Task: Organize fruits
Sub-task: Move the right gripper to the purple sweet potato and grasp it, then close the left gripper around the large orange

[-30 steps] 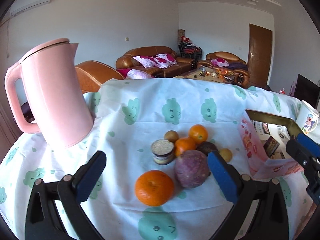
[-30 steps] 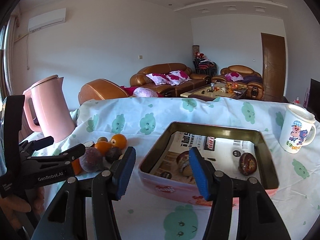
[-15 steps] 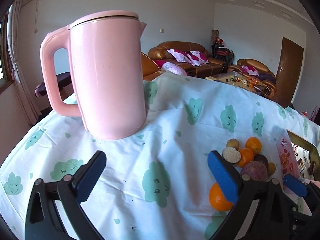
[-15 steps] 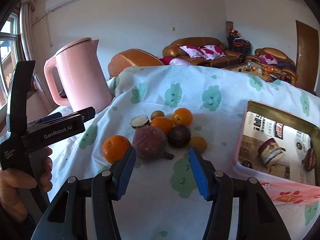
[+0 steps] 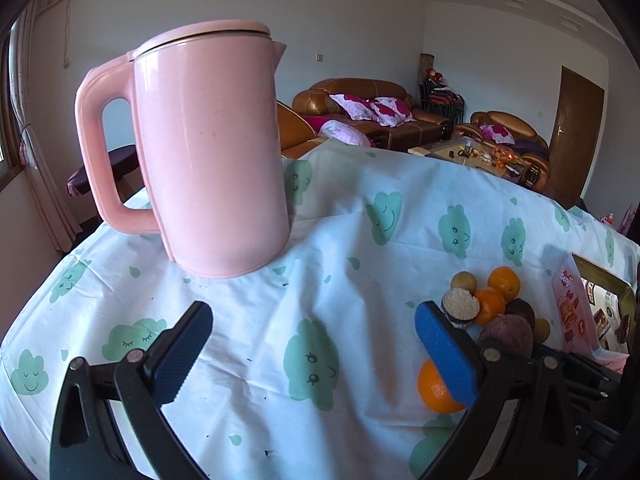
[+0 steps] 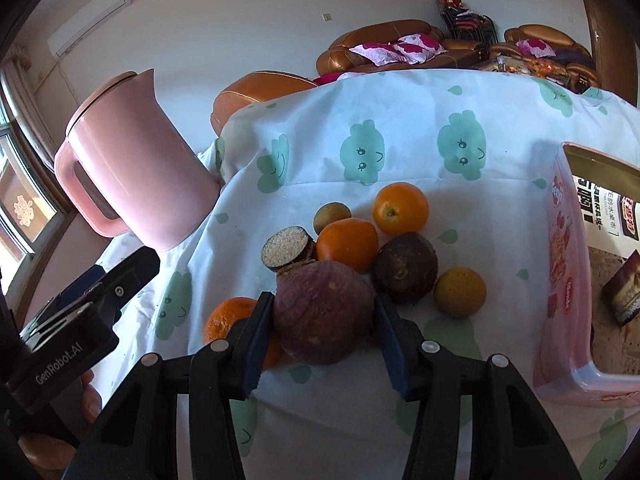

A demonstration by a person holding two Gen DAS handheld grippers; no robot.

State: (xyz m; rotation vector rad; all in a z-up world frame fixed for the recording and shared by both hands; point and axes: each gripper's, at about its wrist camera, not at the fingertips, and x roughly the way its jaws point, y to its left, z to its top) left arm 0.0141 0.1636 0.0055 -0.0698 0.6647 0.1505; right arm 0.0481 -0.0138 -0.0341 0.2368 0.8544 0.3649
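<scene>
A pile of fruit lies on the cloud-print tablecloth (image 6: 400, 148). My right gripper (image 6: 324, 320) has its blue pads on both sides of a large purple fruit (image 6: 324, 312), which still rests on the cloth. Around it lie three oranges (image 6: 400, 208), a dark passion fruit (image 6: 404, 268), a cut half (image 6: 286, 248), a small brown fruit (image 6: 331, 216) and a yellow fruit (image 6: 460, 291). My left gripper (image 5: 312, 340) is open and empty over bare cloth, left of the pile (image 5: 488, 304).
A pink kettle (image 5: 208, 152) stands at the table's left, close ahead of the left gripper. A pink tin box (image 6: 576, 280) lined with newspaper sits right of the fruit, holding a few items. Sofas lie beyond the table.
My right gripper swung left from the tin box and closed in around the purple fruit. My left gripper turned left, away from the pile, toward the kettle.
</scene>
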